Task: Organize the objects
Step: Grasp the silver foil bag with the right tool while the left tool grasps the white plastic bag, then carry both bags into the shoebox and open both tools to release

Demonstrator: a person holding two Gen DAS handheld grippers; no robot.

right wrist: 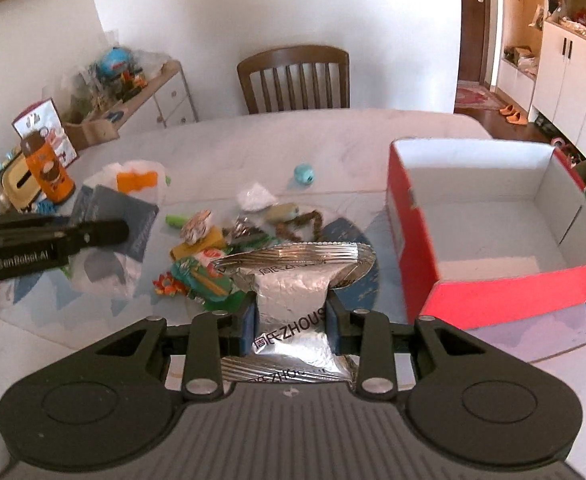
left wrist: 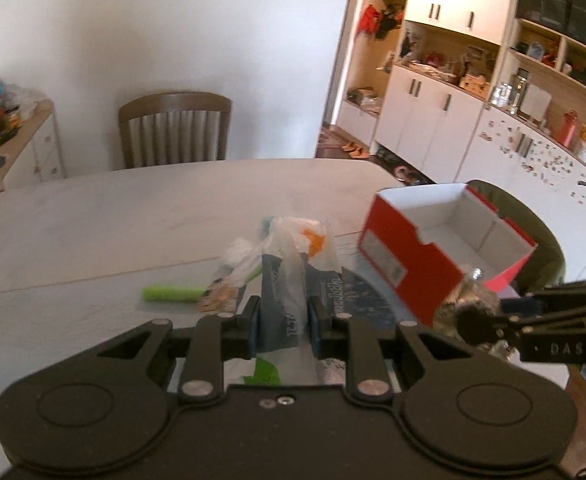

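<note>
The left gripper is clamped on a grey-and-white packet held above the bench. The right gripper is clamped on a silver foil pouch, just left of the open red box.

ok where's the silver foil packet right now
In the right wrist view the silver foil packet is clamped in the right gripper, held above the table just left of the open red box.
</note>
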